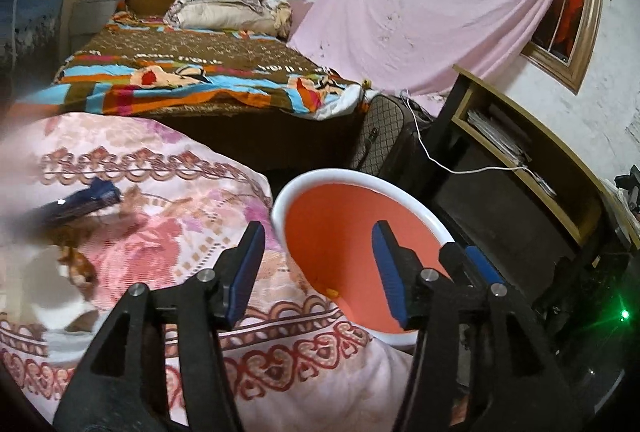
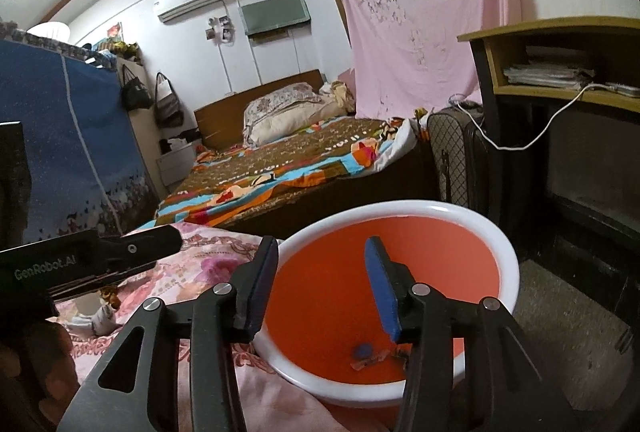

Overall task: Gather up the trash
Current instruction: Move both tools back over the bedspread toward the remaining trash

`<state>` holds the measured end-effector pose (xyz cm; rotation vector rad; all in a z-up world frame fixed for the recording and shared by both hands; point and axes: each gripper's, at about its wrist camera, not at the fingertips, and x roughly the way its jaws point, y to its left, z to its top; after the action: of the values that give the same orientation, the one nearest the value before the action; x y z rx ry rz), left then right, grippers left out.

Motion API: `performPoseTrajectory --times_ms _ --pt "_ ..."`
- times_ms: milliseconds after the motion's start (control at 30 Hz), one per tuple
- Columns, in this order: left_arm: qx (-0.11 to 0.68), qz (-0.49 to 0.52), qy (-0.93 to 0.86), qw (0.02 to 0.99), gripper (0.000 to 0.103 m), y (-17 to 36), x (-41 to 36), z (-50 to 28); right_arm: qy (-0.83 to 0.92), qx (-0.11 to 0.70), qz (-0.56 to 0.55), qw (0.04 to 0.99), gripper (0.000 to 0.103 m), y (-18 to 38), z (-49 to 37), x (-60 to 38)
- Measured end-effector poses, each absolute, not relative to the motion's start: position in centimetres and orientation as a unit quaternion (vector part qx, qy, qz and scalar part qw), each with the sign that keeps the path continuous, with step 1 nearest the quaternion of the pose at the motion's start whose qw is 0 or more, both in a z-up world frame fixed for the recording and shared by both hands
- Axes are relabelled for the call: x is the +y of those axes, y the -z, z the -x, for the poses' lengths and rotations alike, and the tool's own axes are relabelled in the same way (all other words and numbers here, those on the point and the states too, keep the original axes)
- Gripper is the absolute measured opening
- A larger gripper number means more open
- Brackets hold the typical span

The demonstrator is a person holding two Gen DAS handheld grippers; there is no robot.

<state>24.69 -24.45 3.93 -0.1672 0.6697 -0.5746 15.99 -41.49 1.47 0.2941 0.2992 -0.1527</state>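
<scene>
Both grippers hang over the orange bin (image 2: pixel 384 272) with its white rim, which sits at the right edge of the pink floral quilt (image 1: pixel 160 232), near the foot of the far bed (image 1: pixel 192 79). The right gripper (image 2: pixel 320 288) has its fingers spread with nothing between them, right above the bin's mouth; small scraps of trash (image 2: pixel 372 354) lie on the bin floor below it, a bluish round bit and some crumpled wrapper pieces. The left gripper (image 1: pixel 316 268) is likewise spread and empty, straddling the bin's left rim; an orange scrap (image 1: pixel 332 292) shows inside the bin near it.

This reads as the drop step, with both loads apparently let go into the bin. More litter seems to wait on the quilt at the left: a brownish wrapper (image 1: pixel 78 266) and a dark blue packet (image 1: pixel 86 197), both blurred. The next move likely calls for swinging a gripper left and down to the quilt and pinching one piece without snagging fabric.

The blue packet's long axis runs roughly left to right, its right end tilted slightly away
</scene>
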Motion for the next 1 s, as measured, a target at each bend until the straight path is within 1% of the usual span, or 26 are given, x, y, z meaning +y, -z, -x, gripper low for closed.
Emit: performPoseTrajectory --times_ms 167,333,433,467,500,567,633,700,733,767,833,867,1000 --pt "0.302 0.077 0.26 0.914 0.048 -4.7 -22.7 -23.6 0.078 0.13 -0.134 0.979 0.047 -2.6 -15.3 -40.7" --pt "0.275 0.083 0.235 0.929 0.057 -5.7 -20.1 -22.2 0.071 0.109 -0.117 0.985 0.05 -4.1 -14.5 -39.3" --pt "0.257 0.092 0.218 0.937 0.062 -6.3 -18.1 -21.2 0.065 0.096 -0.103 0.988 0.059 -5.1 -13.9 -38.2" --pt "0.249 0.094 0.212 0.94 0.062 -6.5 -17.3 -20.8 0.063 0.091 -0.099 0.989 0.067 -5.4 -13.7 -37.9" --pt "0.243 0.094 0.207 0.943 0.064 -6.7 -16.7 -20.5 0.061 0.085 -0.095 0.99 0.072 -5.7 -13.5 -37.6" --pt "0.225 0.094 0.192 0.951 0.067 -7.1 -15.4 -19.6 0.057 0.073 -0.087 0.992 0.074 -6.3 -13.0 -36.9" --pt "0.209 0.094 0.178 0.957 0.07 -7.6 -14.1 -18.8 0.053 0.064 -0.079 0.993 0.078 -6.9 -12.7 -36.2" --pt "0.197 0.096 0.166 0.962 0.071 -7.9 -13.0 -18.1 0.046 0.051 -0.073 0.995 0.085 -7.5 -12.3 -35.5" --pt "0.191 0.097 0.158 0.964 0.073 -8.0 -12.5 -17.7 0.043 0.046 -0.07 0.996 0.086 -7.8 -12.1 -35.2" --pt "0.188 0.098 0.151 0.965 0.075 -8.0 -12.0 -17.4 0.04 0.042 -0.068 0.996 0.09 -8.0 -11.9 -34.9" --pt "0.174 0.105 0.132 0.97 0.092 -8.1 -10.7 -16.6 0.032 0.033 -0.06 0.997 0.098 -8.4 -11.6 -34.1" --pt "0.165 0.109 0.122 0.973 0.092 -8.1 -10.0 -16.2 0.026 0.027 -0.056 0.998 0.103 -8.6 -11.4 -33.8" --pt "0.143 0.109 0.089 0.98 0.092 -8.0 -7.9 -14.7 0.005 0.006 -0.033 0.999 0.103 -9.3 -10.4 -31.9"
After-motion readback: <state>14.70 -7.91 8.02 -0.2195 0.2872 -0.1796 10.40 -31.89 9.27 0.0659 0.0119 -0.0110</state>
